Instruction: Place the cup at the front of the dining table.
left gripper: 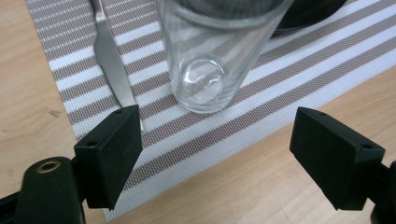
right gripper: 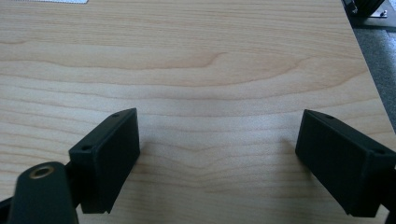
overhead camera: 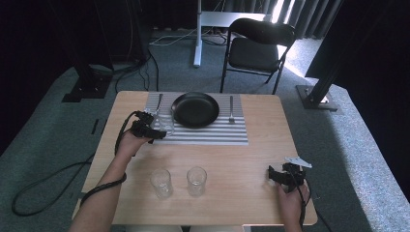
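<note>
Clear glass (left gripper: 208,60) stands on placemat (left gripper: 299,70) near counter's far-left corner; left gripper (left gripper: 215,154) wide open just short of it, touching nothing; right gripper (right gripper: 219,163) open, empty.

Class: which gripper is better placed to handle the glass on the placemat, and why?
Left. The left gripper sits at the glass with open fingers just short of it; the right gripper rests far off over bare table.

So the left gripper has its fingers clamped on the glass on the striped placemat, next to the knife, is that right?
Not clamped. In the left gripper view the left gripper has its fingers open, short of the glass, which stands free on the striped placemat beside the knife.
</note>
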The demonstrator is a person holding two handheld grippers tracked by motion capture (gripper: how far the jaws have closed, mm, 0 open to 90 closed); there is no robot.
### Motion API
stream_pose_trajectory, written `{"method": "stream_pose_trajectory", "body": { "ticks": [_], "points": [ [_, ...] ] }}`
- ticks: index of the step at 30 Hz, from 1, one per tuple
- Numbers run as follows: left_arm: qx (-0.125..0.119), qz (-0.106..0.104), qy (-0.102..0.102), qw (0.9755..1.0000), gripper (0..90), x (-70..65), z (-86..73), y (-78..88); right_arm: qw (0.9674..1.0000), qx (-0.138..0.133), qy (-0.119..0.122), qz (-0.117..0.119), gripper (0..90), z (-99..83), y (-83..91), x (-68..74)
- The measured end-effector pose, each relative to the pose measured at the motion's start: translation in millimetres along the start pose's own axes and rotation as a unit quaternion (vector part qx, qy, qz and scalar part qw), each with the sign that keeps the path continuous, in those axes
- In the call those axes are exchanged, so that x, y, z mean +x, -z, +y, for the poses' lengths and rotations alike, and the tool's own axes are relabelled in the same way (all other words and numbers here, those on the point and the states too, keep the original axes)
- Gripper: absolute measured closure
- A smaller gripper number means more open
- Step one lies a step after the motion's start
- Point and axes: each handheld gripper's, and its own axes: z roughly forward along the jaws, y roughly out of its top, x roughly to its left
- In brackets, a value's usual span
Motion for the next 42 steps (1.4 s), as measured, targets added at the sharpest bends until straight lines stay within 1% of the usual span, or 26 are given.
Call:
{"method": "stream_pose_trajectory", "body": {
  "ticks": [3, 6, 8, 9, 11, 12, 14, 16, 19, 23, 25, 28, 30, 34, 42],
  "points": [
    [-0.001, 0.002, 0.004, 1.0, 17.6, 3.6, -7.2, 3.5, 1.0, 0.0, 0.0, 0.0, 13.2, 0.0, 0.0, 0.0],
    [-0.005, 0.007, 0.002, 1.0, 17.6, 4.4, -11.5, 4.5, 1.0, 0.0, 0.0, 0.0, 13.2, 0.0, 0.0, 0.0],
    [-0.004, 0.005, 0.005, 1.0, 17.6, 5.0, -15.4, 5.4, 1.0, 0.0, 0.0, 0.0, 13.2, 0.0, 0.0, 0.0],
    [-0.004, 0.007, 0.002, 1.0, 17.6, 5.1, -17.5, 5.9, 1.0, 0.0, 0.0, 0.0, 13.2, 0.0, 0.0, 0.0],
    [-0.002, 0.011, 0.003, 0.9999, 17.6, 5.1, -21.6, 6.8, 1.0, 0.0, 0.0, 0.0, 13.2, 0.0, 0.0, 0.0],
    [-0.003, 0.008, 0.006, 1.0, 17.6, 5.1, -25.4, 8.9, 1.0, 0.0, 0.0, 0.0, 13.2, 0.0, 0.0, 0.0],
    [-0.003, 0.01, 0.003, 0.9999, 17.6, 5.2, -27.2, 10.4, 1.0, 0.0, 0.0, 0.0, 13.2, 0.0, 0.0, 0.0],
    [-0.005, 0.006, 0.005, 1.0, 17.6, 5.3, -30.6, 12.9, 1.0, 0.0, 0.0, 0.0, 13.2, 0.0, 0.0, 0.0],
    [-0.007, 0.009, 0.004, 0.9999, 17.6, 6.4, -35.9, 16.2, 1.0, 0.0, 0.0, 0.0, 13.2, 0.0, 0.0, 0.0],
    [-0.008, 0.008, 0.013, 0.9999, 17.6, 9.1, -41.6, 18.8, 1.0, 0.0, 0.0, 0.0, 13.2, 0.0, 0.0, 0.0],
    [-0.008, 0.012, 0.01, 0.9999, 17.6, 9.5, -44.4, 20.3, 1.0, 0.0, 0.0, 0.0, 13.2, 0.0, 0.0, 0.1],
    [-0.012, 0.016, 0.01, 0.9997, 17.6, 10.0, -50.2, 22.2, 1.0, 0.0, 0.0, 0.0, 13.2, 0.0, 0.0, 0.0],
    [-0.011, 0.013, 0.014, 0.9997, 17.6, 10.9, -53.8, 22.7, 1.0, 0.0, 0.0, 0.0, 13.2, 0.0, 0.0, 0.0],
    [-0.009, 0.017, 0.013, 0.9997, 17.6, 11.3, -60.9, 23.5, 1.0, 0.0, 0.0, 0.0, 13.2, 0.0, 0.0, 0.0],
    [-0.014, 0.015, 0.017, 0.9997, 17.6, 11.1, -71.2, 29.4, 1.0, 0.0, 0.0, 0.0, 13.2, 0.0, 0.0, 0.0]
  ]
}}
